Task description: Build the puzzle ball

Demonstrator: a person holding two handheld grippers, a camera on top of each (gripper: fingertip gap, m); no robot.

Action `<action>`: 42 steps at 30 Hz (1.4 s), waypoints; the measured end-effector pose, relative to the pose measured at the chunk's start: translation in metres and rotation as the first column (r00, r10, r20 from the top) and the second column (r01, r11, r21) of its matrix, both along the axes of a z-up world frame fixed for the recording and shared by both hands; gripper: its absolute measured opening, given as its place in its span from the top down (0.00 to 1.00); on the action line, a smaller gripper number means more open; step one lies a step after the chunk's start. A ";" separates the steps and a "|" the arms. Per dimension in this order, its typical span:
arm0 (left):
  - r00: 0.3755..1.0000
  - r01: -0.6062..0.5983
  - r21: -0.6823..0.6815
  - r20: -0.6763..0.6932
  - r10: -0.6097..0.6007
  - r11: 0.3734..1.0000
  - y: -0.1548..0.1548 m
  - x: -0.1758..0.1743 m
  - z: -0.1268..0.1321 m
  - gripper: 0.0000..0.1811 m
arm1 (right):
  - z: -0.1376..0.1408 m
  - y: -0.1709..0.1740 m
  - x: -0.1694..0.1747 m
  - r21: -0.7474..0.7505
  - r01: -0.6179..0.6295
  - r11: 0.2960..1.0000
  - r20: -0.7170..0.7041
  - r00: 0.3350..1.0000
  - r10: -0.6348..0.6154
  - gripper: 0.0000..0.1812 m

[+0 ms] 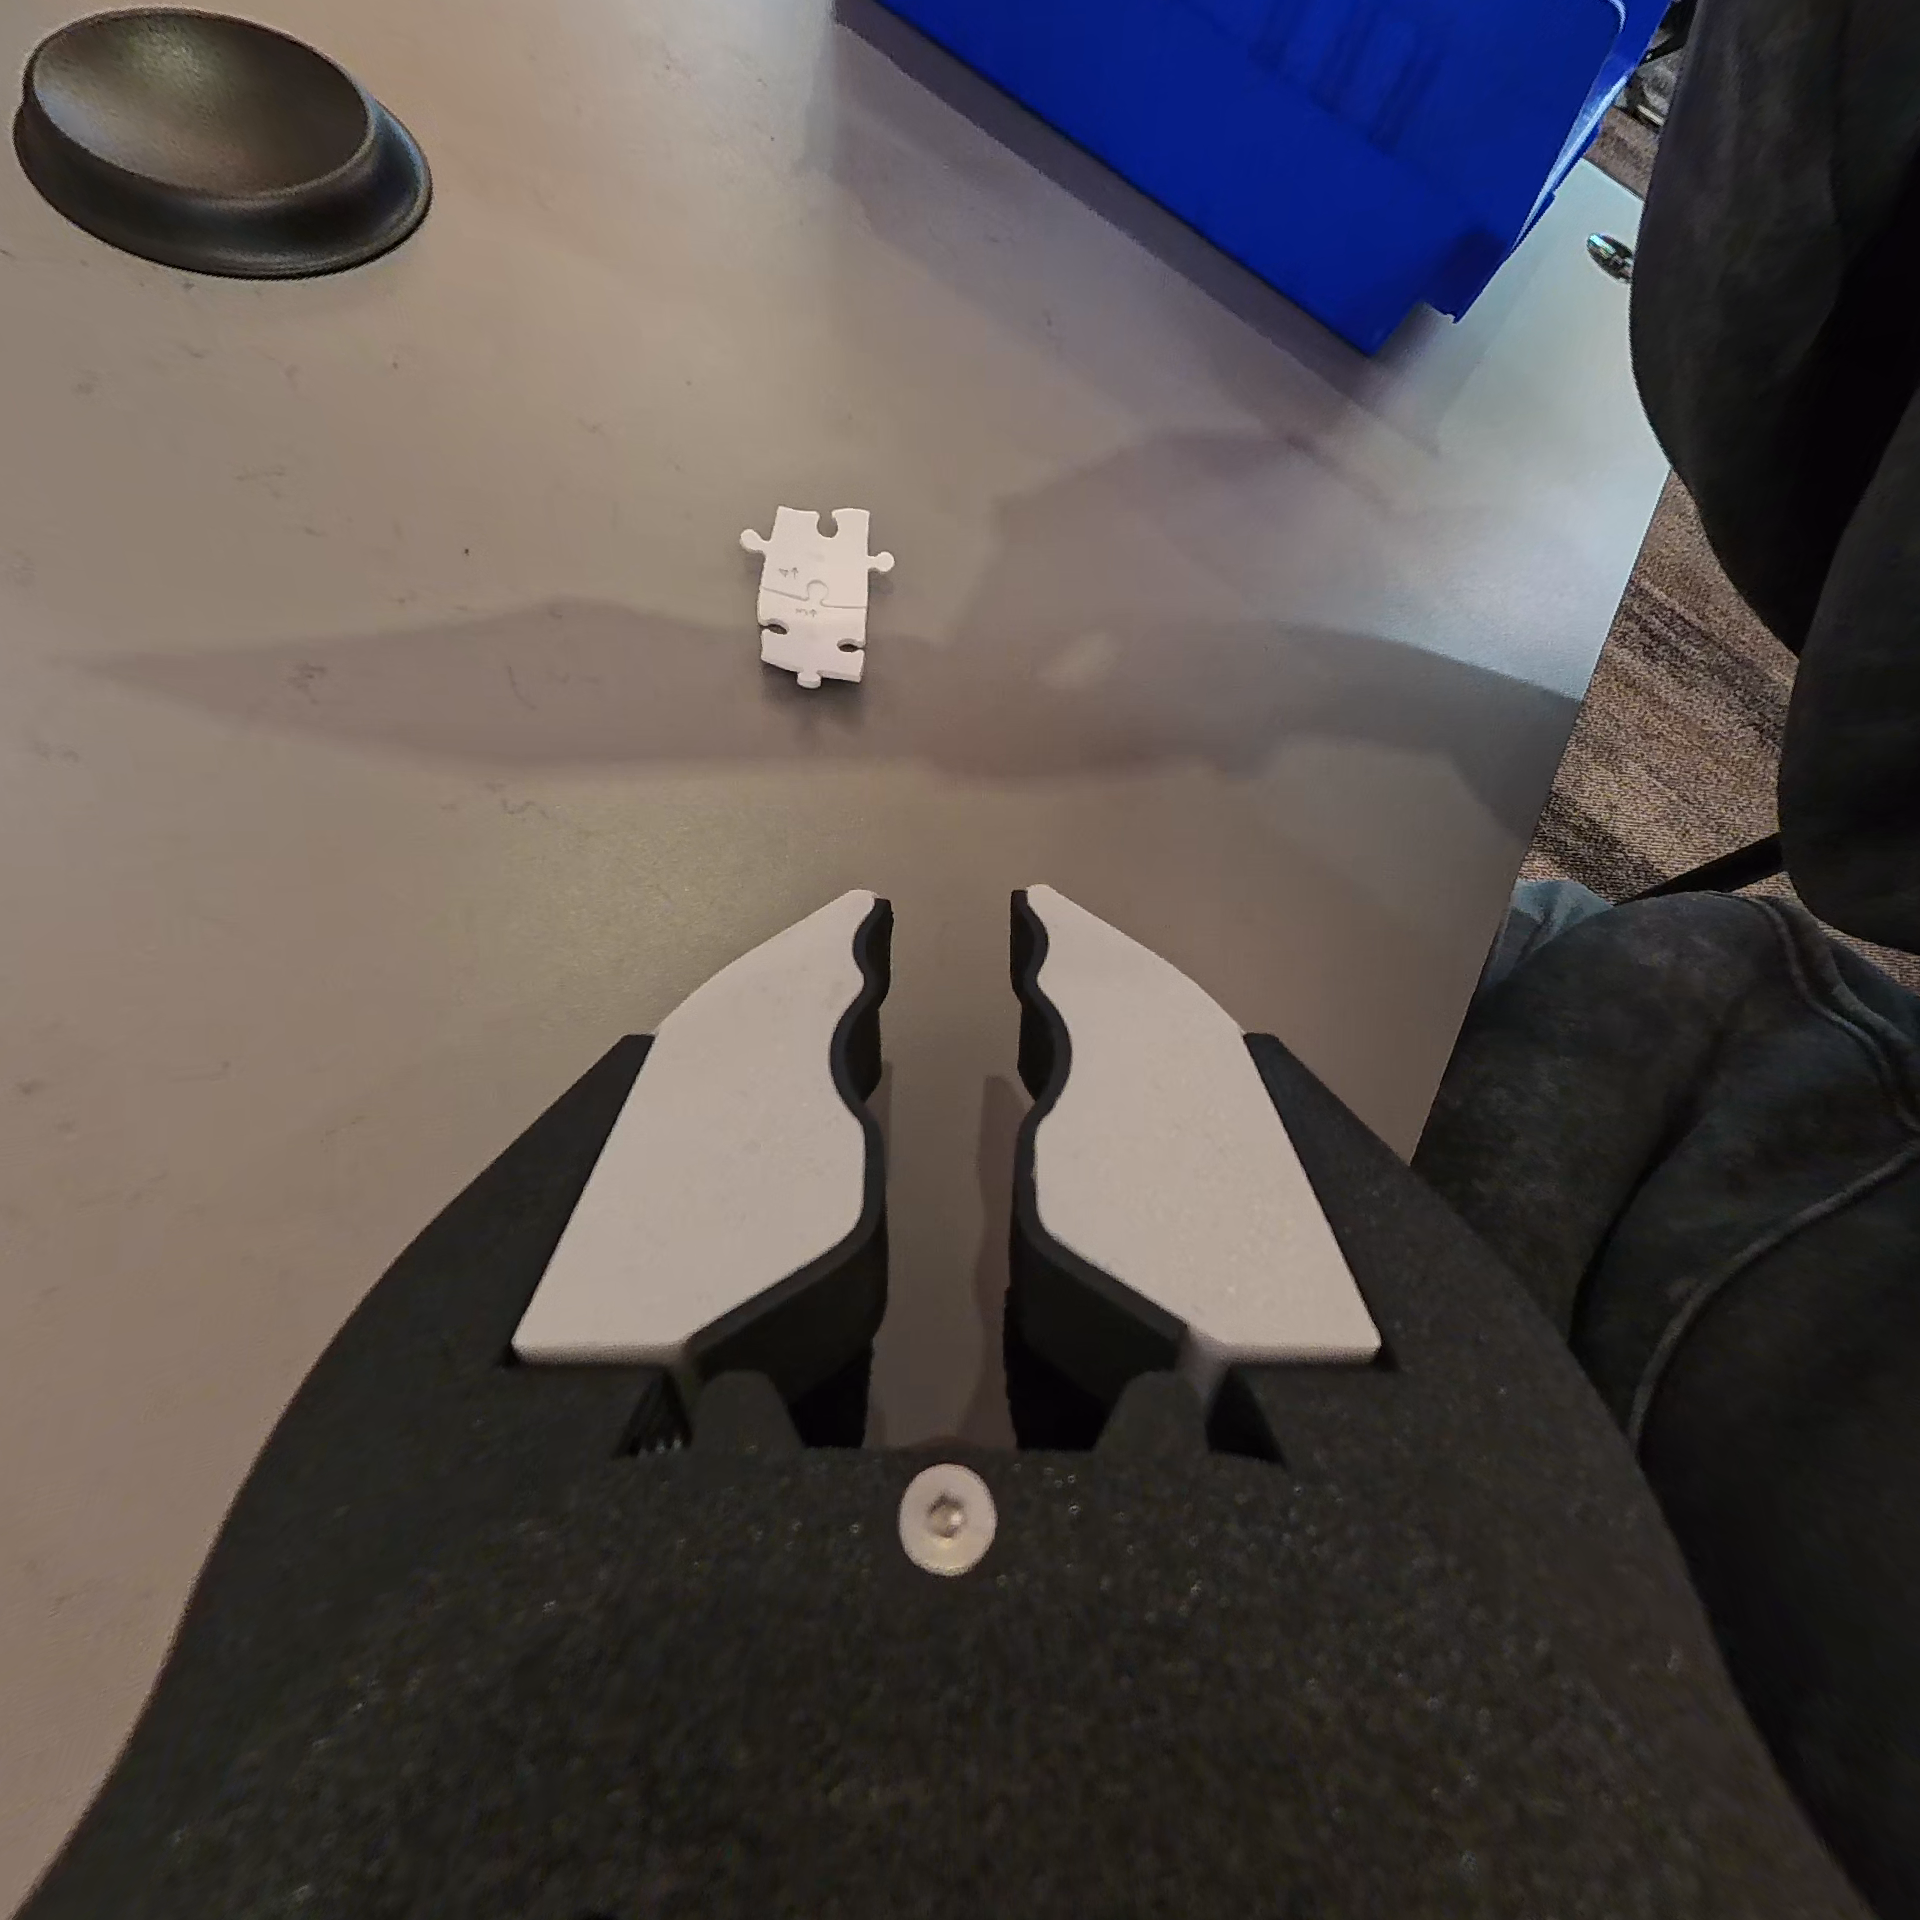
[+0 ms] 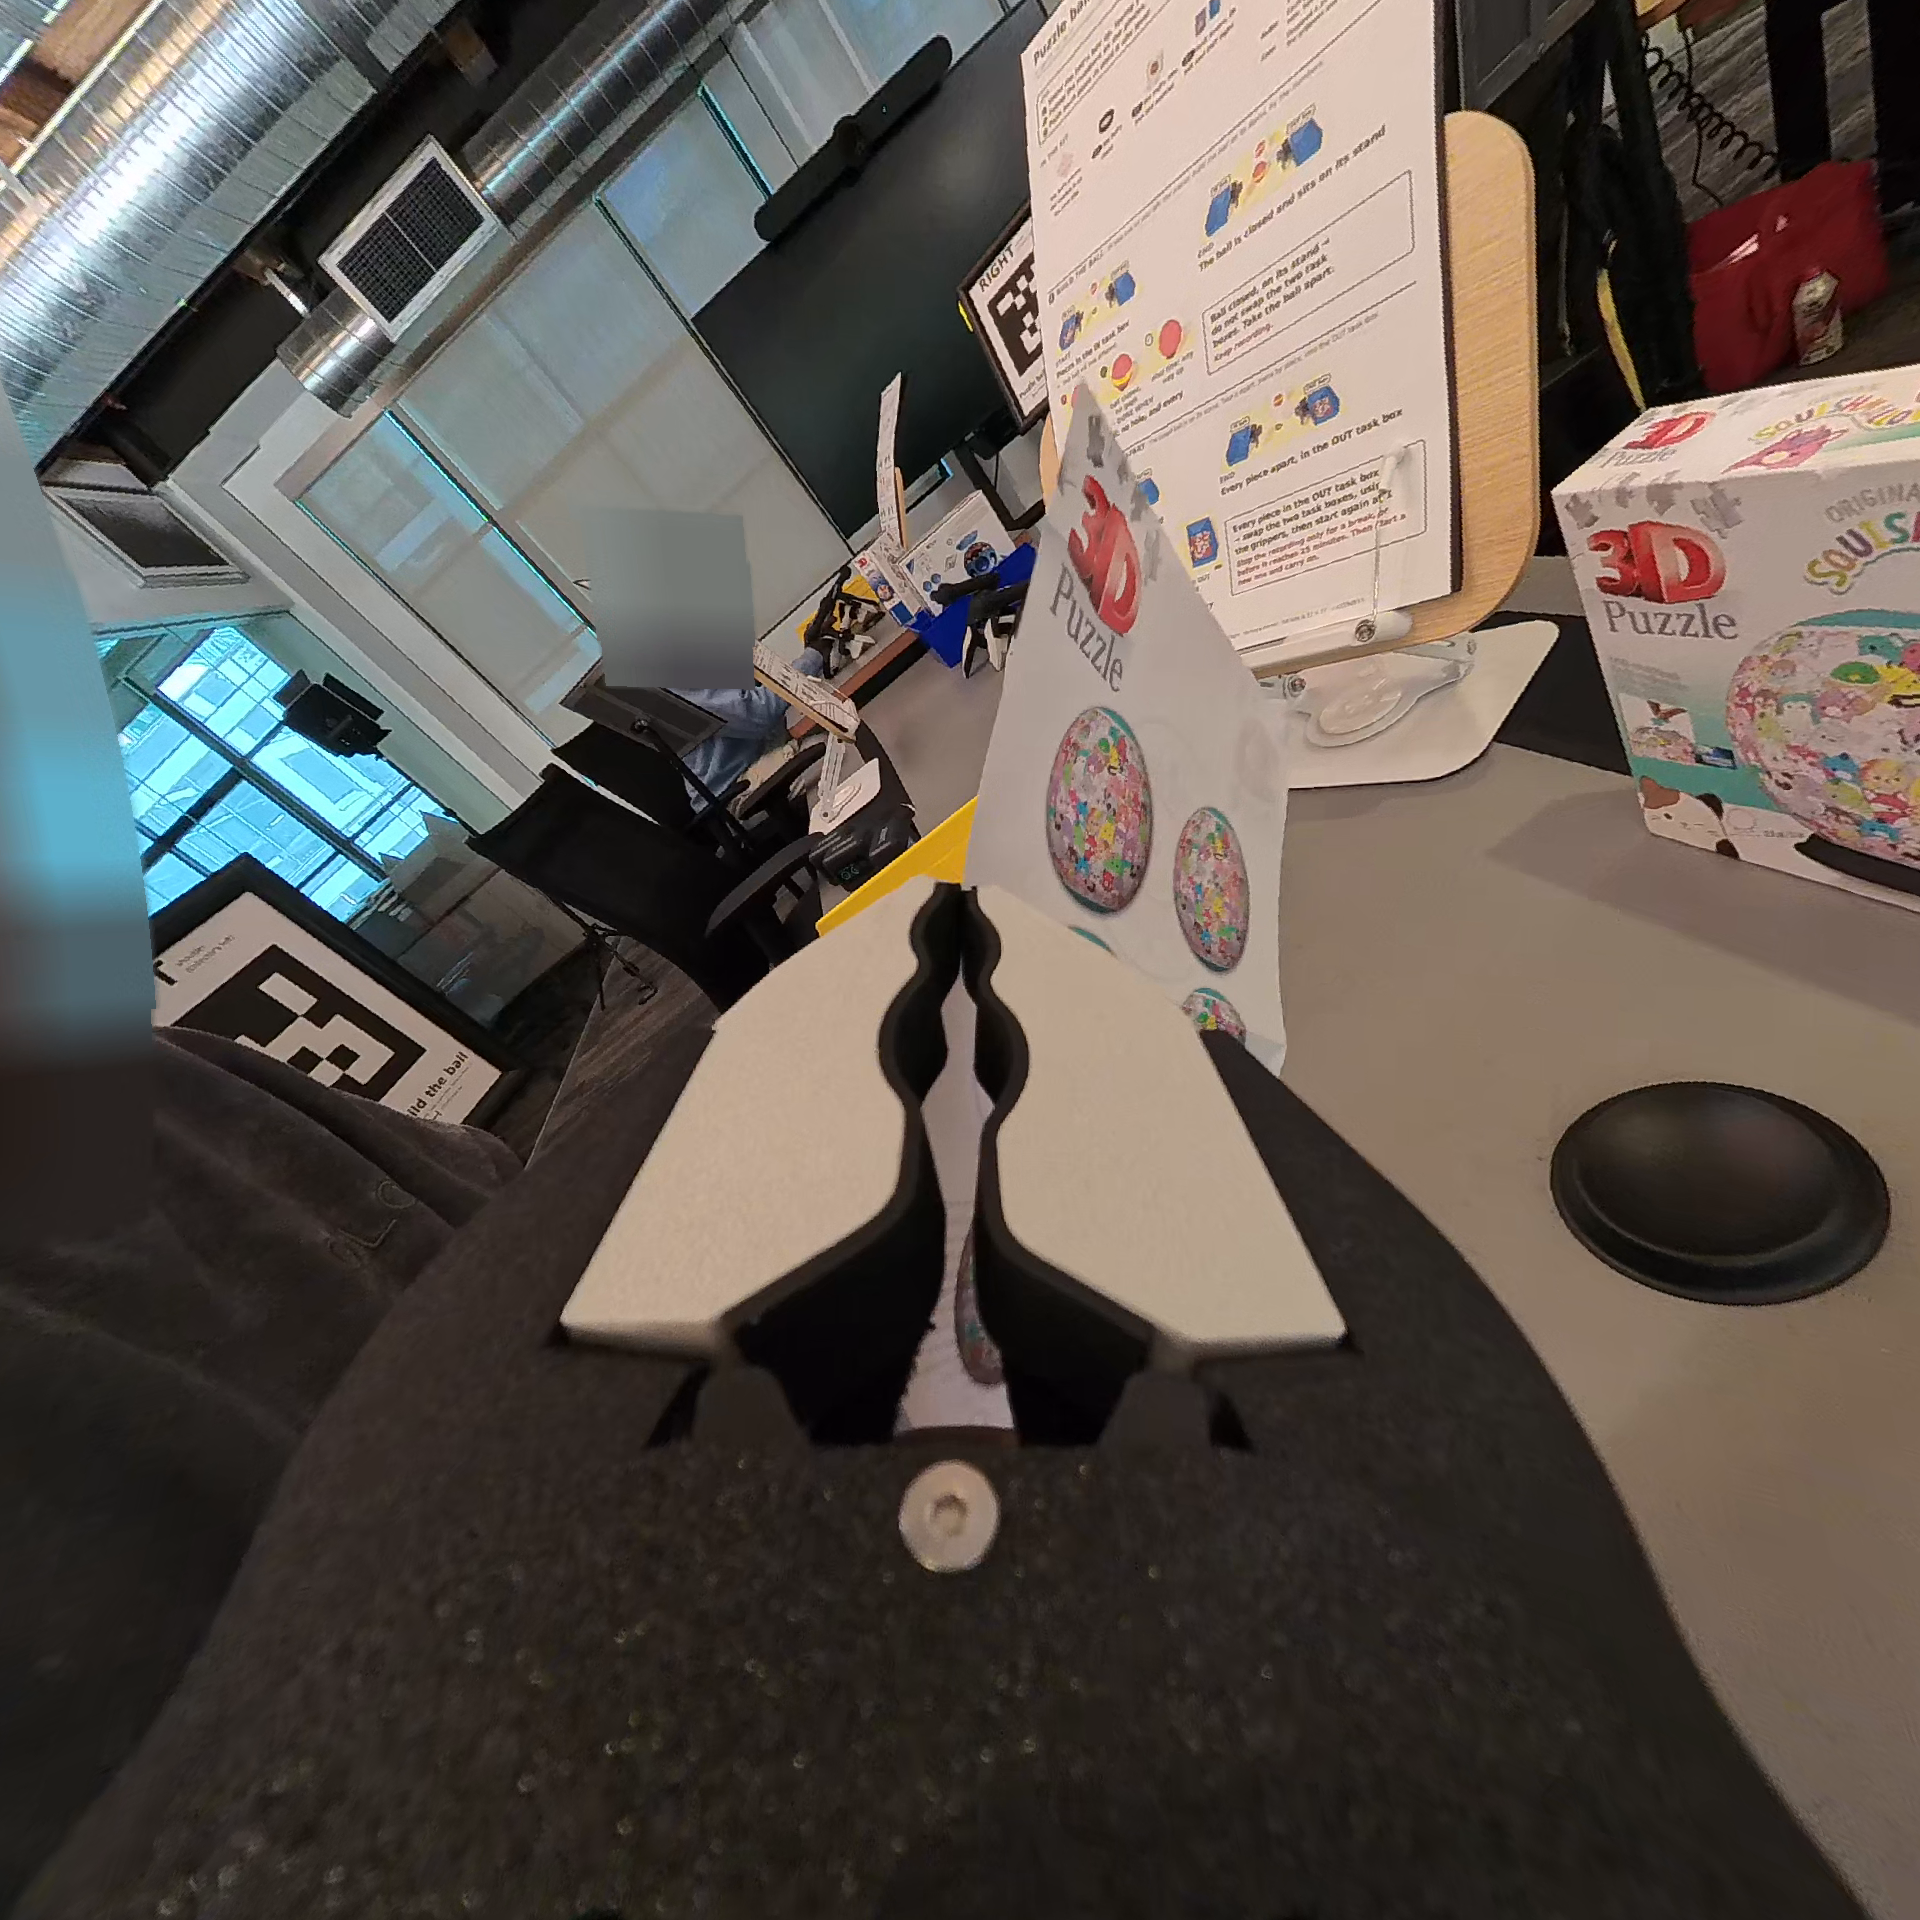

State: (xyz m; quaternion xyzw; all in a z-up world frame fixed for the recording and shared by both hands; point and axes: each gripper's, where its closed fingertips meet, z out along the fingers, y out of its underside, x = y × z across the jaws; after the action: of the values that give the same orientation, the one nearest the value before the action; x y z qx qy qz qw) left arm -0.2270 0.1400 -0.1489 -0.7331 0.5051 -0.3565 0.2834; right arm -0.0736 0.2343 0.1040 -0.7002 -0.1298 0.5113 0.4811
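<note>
Two joined white puzzle pieces [image 1: 816,595] lie flat on the grey bench [image 1: 312,831], centre frame. The left gripper [image 1: 948,914] hovers short of them, jaws apart. The right gripper [image 2: 961,914] is clamped on a leaflet [image 2: 1122,748]. The pieces look light, thin and stiff; pinch the long edges.

An open-plan office used as a recording lab. Bare ducts [image 2: 177,156] and a vent [image 2: 410,244] run under the ceiling, with glass partitions [image 2: 540,416] and big windows [image 2: 270,748] behind. A person [image 2: 727,717] sits at another tabletop [image 2: 904,727] beside a dark screen [image 2: 862,343]. Printed marker boards [image 2: 301,1029], an instruction sheet [image 2: 1236,312] on a stand and blue bins [image 1: 1299,145] mark a work station. Carpet [image 1: 1662,727] covers the floor.
</note>
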 end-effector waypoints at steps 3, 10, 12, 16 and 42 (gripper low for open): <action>1.000 -0.001 0.000 0.000 0.001 1.000 0.000 0.000 0.000 0.88 | -0.002 0.001 0.001 -0.007 0.007 1.000 0.000 1.000 -0.007 1.00; 1.000 0.000 -0.001 -0.001 0.000 1.000 0.000 0.000 0.000 0.88 | -0.032 0.021 0.025 -0.101 0.165 0.981 0.121 0.981 -0.152 1.00; 1.000 0.000 -0.002 0.000 0.000 1.000 0.000 0.000 0.000 0.88 | -0.056 0.034 0.050 -0.148 0.309 0.940 0.245 0.932 -0.268 1.00; 1.000 -0.001 -0.003 0.002 0.001 1.000 0.000 0.000 0.000 0.88 | -0.083 0.050 0.098 -0.151 0.531 0.834 0.451 0.787 -0.420 1.00; 1.000 -0.013 0.003 -0.006 0.013 1.000 0.006 -0.004 -0.001 0.88 | -0.256 0.103 0.103 -0.047 0.663 0.747 0.921 0.318 -0.225 0.88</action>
State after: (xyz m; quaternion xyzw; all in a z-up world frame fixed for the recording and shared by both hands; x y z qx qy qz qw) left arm -0.2314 0.1457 -0.1495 -0.7369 0.5018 -0.3519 0.2853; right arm 0.0296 0.3369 -0.1518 -0.9492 -0.0388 -0.0657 0.3052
